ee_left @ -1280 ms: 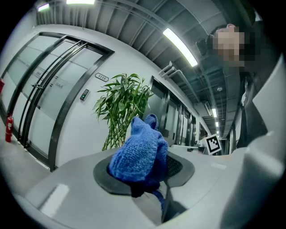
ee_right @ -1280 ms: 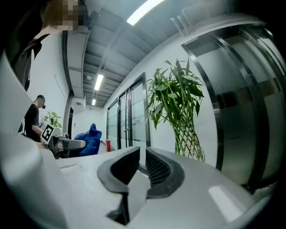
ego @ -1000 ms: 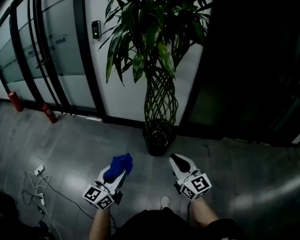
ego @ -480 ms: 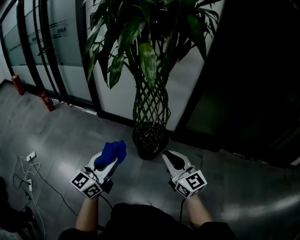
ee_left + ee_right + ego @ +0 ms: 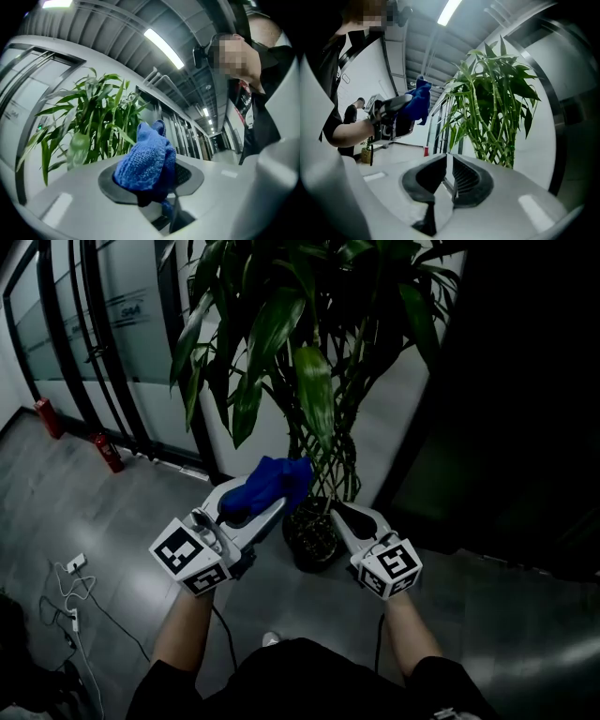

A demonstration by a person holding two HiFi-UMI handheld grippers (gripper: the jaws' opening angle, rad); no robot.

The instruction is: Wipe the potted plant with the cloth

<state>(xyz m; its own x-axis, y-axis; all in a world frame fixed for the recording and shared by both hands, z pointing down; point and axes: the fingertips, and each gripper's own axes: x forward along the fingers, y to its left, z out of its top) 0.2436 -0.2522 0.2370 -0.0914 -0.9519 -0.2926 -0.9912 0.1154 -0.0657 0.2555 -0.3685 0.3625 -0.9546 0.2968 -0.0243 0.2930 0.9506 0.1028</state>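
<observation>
A tall potted plant point(image 5: 309, 381) with a braided stem and long green leaves stands in a dark pot point(image 5: 314, 535) against the wall. My left gripper point(image 5: 258, 498) is shut on a bunched blue cloth point(image 5: 267, 484), raised to just left of the stem below the leaves. In the left gripper view the blue cloth point(image 5: 145, 161) bulges from between the jaws, with the plant point(image 5: 89, 126) behind. My right gripper point(image 5: 345, 514) hovers over the pot, jaws together and empty. The right gripper view shows the plant point(image 5: 497, 108) ahead and the cloth point(image 5: 419, 101) at left.
Two red fire extinguishers point(image 5: 108, 451) stand by the glass wall at left. A white power strip with cables point(image 5: 70, 592) lies on the grey floor at lower left. A dark door panel point(image 5: 525, 399) fills the right side.
Both grippers rose and moved toward the plant; the left one lifted the cloth from floor level up beside the stem. The view closed in on the plant.
</observation>
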